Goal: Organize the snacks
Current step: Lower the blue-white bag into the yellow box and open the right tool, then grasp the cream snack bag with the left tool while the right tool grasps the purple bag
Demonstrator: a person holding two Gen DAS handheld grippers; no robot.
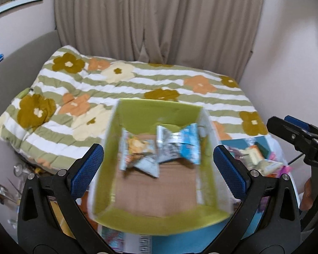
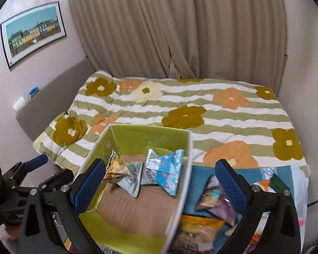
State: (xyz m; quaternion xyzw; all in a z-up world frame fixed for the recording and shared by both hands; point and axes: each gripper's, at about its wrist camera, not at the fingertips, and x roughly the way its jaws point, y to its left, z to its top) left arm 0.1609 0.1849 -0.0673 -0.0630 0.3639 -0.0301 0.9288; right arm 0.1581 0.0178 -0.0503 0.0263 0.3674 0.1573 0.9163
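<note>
A green cardboard box (image 1: 159, 110) with a brown floor holds two snack packets: an orange-and-pale-blue one (image 1: 137, 154) and a blue-and-silver one (image 1: 180, 146). My left gripper (image 1: 159, 171) is open and empty, its blue pads (image 1: 89, 169) wide apart above the box. In the right wrist view the box (image 2: 150, 133) and both packets (image 2: 125, 173) (image 2: 165, 171) show too. My right gripper (image 2: 159, 184) is open and empty over the box's right wall. Loose snack packets (image 2: 214, 199) lie on a blue surface (image 2: 199, 175) to the right of the box.
A bed with a striped floral quilt (image 2: 190, 110) lies behind the box, with beige curtains (image 2: 169, 25) beyond. More loose packets (image 1: 262, 160) lie right of the box. The right gripper (image 1: 299, 139) shows at the right edge of the left wrist view; the left gripper (image 2: 31, 173) shows at the left of the right wrist view.
</note>
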